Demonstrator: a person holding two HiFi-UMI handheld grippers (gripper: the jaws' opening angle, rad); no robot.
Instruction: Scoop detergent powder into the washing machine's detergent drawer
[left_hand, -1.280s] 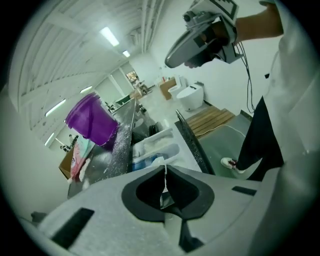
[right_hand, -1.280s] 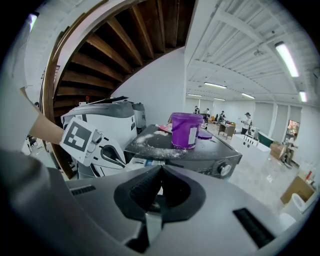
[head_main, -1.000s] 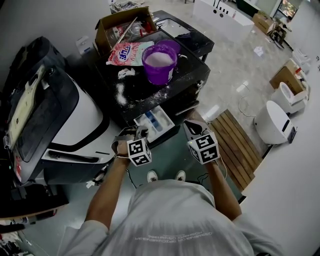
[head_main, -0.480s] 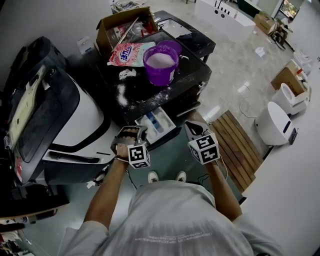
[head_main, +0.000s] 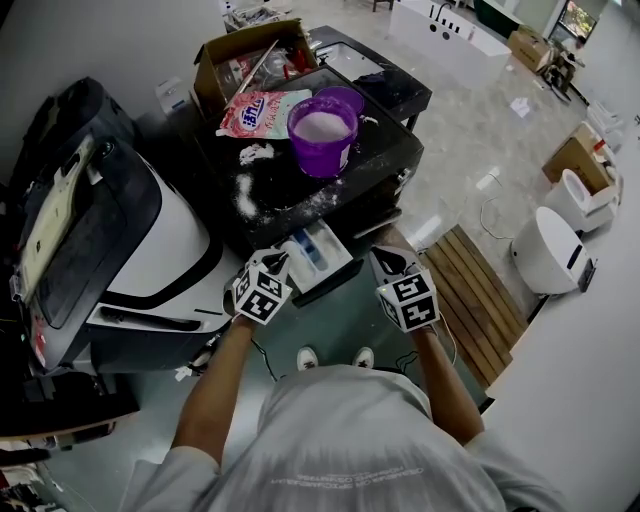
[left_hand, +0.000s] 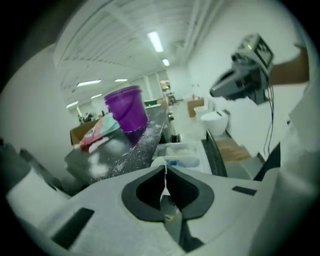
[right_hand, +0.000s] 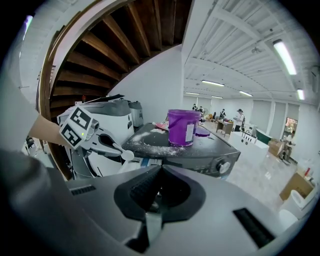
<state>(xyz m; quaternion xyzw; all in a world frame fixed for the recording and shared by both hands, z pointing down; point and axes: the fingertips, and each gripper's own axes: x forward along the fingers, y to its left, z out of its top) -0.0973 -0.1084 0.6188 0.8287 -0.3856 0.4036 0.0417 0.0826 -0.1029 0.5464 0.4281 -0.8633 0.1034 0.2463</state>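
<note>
A black washing machine (head_main: 300, 190) carries a purple bucket (head_main: 322, 130) of white powder, a pink detergent bag (head_main: 256, 112) and spilled powder. Its white detergent drawer (head_main: 318, 252) is pulled open at the front. My left gripper (head_main: 278, 264) hovers at the drawer's near left corner, shut on the thin handle of a white spoon (right_hand: 123, 154). The spoon's bowl (left_hand: 158, 161) shows just past the left gripper (left_hand: 165, 170), with the drawer (left_hand: 182, 152) beyond it. My right gripper (head_main: 388, 262) hangs right of the drawer, shut and empty; its jaws meet with nothing between them in the right gripper view (right_hand: 161, 167).
A white and black machine (head_main: 120, 240) stands at the left, close to the left arm. A cardboard box (head_main: 245, 50) and a second dark machine (head_main: 385, 85) sit behind the bucket. A wooden pallet (head_main: 470, 290) and a white appliance (head_main: 545, 245) are on the floor at right.
My left gripper has risen and swung forward toward the drawer's near left corner, its marker cube tilting. The right gripper has barely moved.
</note>
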